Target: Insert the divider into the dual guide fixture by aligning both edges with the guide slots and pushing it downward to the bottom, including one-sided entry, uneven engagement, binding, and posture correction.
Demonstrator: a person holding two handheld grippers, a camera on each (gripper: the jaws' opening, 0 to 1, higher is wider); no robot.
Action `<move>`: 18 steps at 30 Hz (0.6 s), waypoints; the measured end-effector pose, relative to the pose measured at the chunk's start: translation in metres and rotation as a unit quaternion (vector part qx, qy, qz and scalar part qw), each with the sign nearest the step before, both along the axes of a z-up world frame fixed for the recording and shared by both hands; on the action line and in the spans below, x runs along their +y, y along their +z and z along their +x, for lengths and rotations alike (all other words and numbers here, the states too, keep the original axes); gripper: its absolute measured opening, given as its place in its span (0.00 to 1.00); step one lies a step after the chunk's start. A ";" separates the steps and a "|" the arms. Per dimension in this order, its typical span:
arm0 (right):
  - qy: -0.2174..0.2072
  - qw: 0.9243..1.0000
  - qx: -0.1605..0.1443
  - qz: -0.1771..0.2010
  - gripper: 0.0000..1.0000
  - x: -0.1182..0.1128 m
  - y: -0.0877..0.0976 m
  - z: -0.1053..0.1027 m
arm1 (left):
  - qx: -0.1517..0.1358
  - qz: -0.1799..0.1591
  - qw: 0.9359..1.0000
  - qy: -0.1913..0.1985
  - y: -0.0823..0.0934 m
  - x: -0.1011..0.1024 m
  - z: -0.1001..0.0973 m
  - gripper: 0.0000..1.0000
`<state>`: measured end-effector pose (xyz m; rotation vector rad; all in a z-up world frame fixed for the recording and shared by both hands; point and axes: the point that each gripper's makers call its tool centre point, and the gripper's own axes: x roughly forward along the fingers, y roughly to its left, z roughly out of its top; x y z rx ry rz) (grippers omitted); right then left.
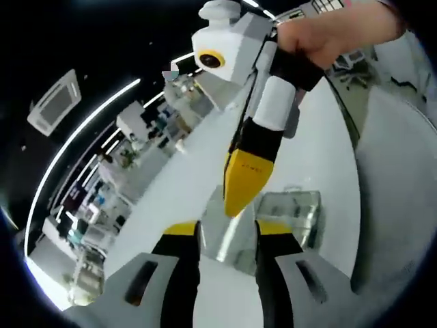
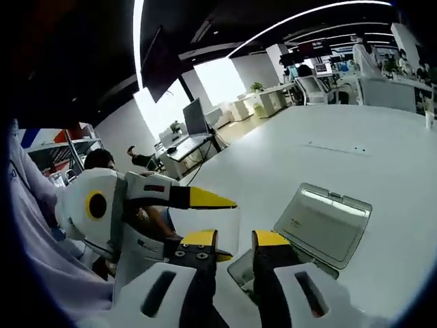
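At lower centre of the left gripper view, the left gripper pinches the clear divider between its jaws, while the right gripper grips its top edge. In the right gripper view the right gripper also pinches the divider. The clear fixture sits on the white table, apart at right. I judge this the carrying step; next, both edges must meet the 2 slots.

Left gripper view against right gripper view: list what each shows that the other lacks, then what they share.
Left gripper view: a person's hand gripping the right gripper.
Right gripper view: a seated person and a dark desk monitor in the background.
Both: the clear rectangular plastic fixture on the white table, and the transparent divider sheet between yellow-tipped fingers.
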<state>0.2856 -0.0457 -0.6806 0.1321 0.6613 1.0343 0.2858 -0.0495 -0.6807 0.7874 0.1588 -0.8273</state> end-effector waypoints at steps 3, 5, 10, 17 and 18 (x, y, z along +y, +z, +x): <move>-0.009 1.000 0.012 0.002 0.11 -0.002 -0.003 0.002 | -0.006 0.000 1.000 -0.009 0.002 -0.004 -0.001 0.29; -0.011 1.000 0.017 0.004 0.09 -0.002 -0.003 0.002 | -0.009 -0.004 1.000 -0.012 0.004 -0.006 -0.001 0.29; -0.016 0.999 0.028 0.012 0.00 -0.001 -0.002 0.002 | -0.010 -0.007 1.000 -0.017 0.007 -0.007 -0.001 0.29; -0.023 0.998 0.047 0.020 0.00 -0.001 -0.001 0.001 | -0.013 -0.007 1.000 -0.023 0.008 -0.007 -0.002 0.29; -0.025 0.998 0.049 0.022 0.00 -0.001 0.000 0.000 | -0.016 -0.006 1.000 -0.026 0.009 -0.007 -0.003 0.29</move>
